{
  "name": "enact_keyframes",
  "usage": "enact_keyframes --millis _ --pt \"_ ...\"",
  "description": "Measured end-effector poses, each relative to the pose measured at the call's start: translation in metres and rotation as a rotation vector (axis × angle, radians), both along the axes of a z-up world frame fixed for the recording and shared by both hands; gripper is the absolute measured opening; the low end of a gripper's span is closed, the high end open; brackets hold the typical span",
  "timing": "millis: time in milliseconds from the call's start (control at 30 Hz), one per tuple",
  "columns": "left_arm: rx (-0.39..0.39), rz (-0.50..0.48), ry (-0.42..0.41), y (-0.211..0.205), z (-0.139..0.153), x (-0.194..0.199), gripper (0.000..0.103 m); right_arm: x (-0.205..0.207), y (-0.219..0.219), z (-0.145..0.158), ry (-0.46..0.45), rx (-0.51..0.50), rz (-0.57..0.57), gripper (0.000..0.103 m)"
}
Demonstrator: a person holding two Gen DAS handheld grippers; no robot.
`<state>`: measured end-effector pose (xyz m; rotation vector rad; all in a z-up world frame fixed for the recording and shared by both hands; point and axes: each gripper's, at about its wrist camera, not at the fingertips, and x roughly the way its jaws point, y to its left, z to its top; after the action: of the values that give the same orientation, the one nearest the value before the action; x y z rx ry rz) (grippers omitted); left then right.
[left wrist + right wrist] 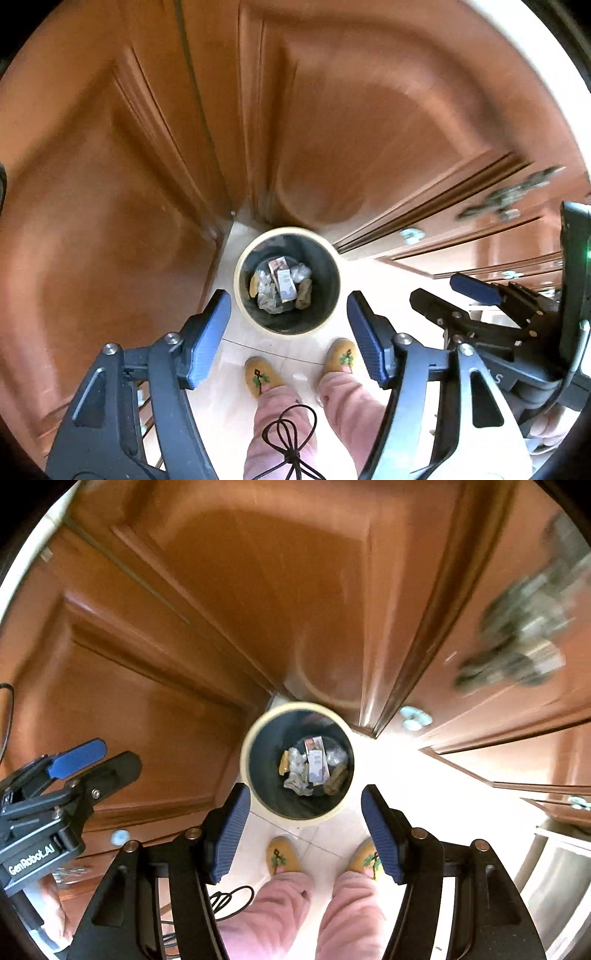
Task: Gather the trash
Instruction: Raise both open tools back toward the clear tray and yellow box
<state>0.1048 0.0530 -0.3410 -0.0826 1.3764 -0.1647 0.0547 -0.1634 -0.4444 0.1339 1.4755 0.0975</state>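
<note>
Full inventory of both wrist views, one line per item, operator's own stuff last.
Round cream-rimmed dark waste bin: one, on the pale floor in the corner below both tongs.
Crumpled trash in the bin: several pieces, whitish and tan, plus one printed flat packet, on the bin bottom.
Brown wooden cabinet doors: several panels, around the bin.
Pale round knobs: a few, on the doors at right.
Pale tiled floor: under the bin and feet.
Black cable: one, looped, over the legs.
Pink trousers: one pair.
Yellow embroidered slippers: two, just short of the bin.
Left tongs: blue pads, open, empty.
Right tongs: blue pads, open, empty.
</note>
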Motion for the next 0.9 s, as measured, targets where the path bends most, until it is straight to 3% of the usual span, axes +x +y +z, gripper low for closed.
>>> enact_keyframes --millis 200,467,667,900 --pt "0.011 -0.025 -0.060 -0.004 0.097 -0.001 0.062 0.001 -0.001 0.106 -0.069 0.003 -0.014 0.063" --pt "0.022 -0.036 -0.200 -0.004 0.218 0.008 0.062 0.006 0.000 0.244 -0.211 0.018 -0.048 0.063" --pt "0.032 -0.060 -0.290 -0.006 0.275 0.022 0.062 0.011 0.001 0.326 -0.348 0.001 -0.089 0.064" --pt "0.027 -0.099 -0.389 -0.027 0.323 0.052 0.062 0.023 -0.007 0.393 -0.471 -0.028 -0.146 0.063"
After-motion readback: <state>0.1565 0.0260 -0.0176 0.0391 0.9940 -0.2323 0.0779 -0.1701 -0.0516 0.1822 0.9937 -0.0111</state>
